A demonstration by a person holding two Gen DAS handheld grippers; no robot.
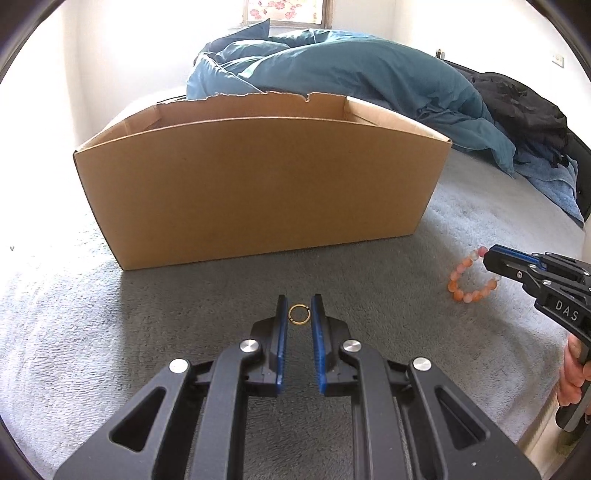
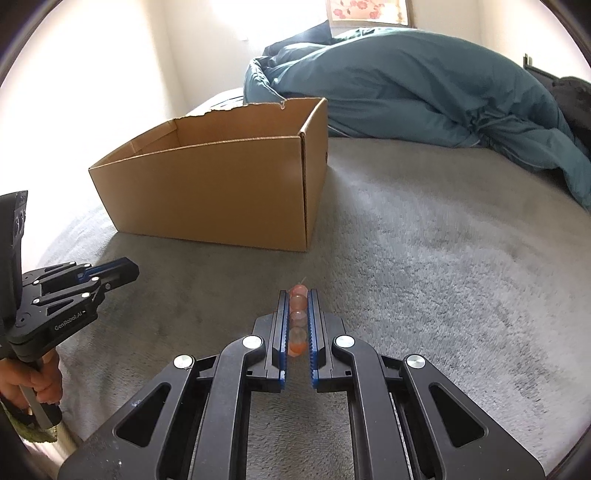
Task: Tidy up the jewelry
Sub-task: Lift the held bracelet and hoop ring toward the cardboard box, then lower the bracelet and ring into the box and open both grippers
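**A:** What is the floor like where I am working?

**B:** It is a soft grey blanket (image 1: 369, 266) on a bed. I use the brown cardboard box (image 1: 258, 184) as my landmark. It stands open on the blanket, and its back edge is torn. Behind the box lies a big bunched-up blue duvet (image 1: 351, 70). Past the duvet, to the right of the box, is a heap of dark cloth (image 1: 524, 107). The walls are white and very bright. A picture with pink flowers (image 1: 284, 9) hangs high behind the box.

**A:** Can I read any words?

**B:** Yes. The side of the right gripper (image 1: 493, 254) says "DAS". The side of the left gripper (image 2: 129, 271) says "GenRobot.AI".

**A:** What are my tongs doing?

**B:** The left gripper hangs in front of the box. Its blue pads (image 1: 281, 332) are close, with a thin gap. A small gold ring (image 1: 298, 314) shows in that gap. I cannot tell if the pads squeeze it or if it just lies on the blanket.

**A:** And the right one?

**B:** It is in front of the box, off to the right side. It pinches the orange bead bracelet (image 1: 469, 280). I see beads in a row between its pads (image 2: 314, 332). The rest of the bracelet sits by the blanket.

**A:** Do I see hands?

**B:** Yes, a hand (image 1: 572, 376) holds each handle.
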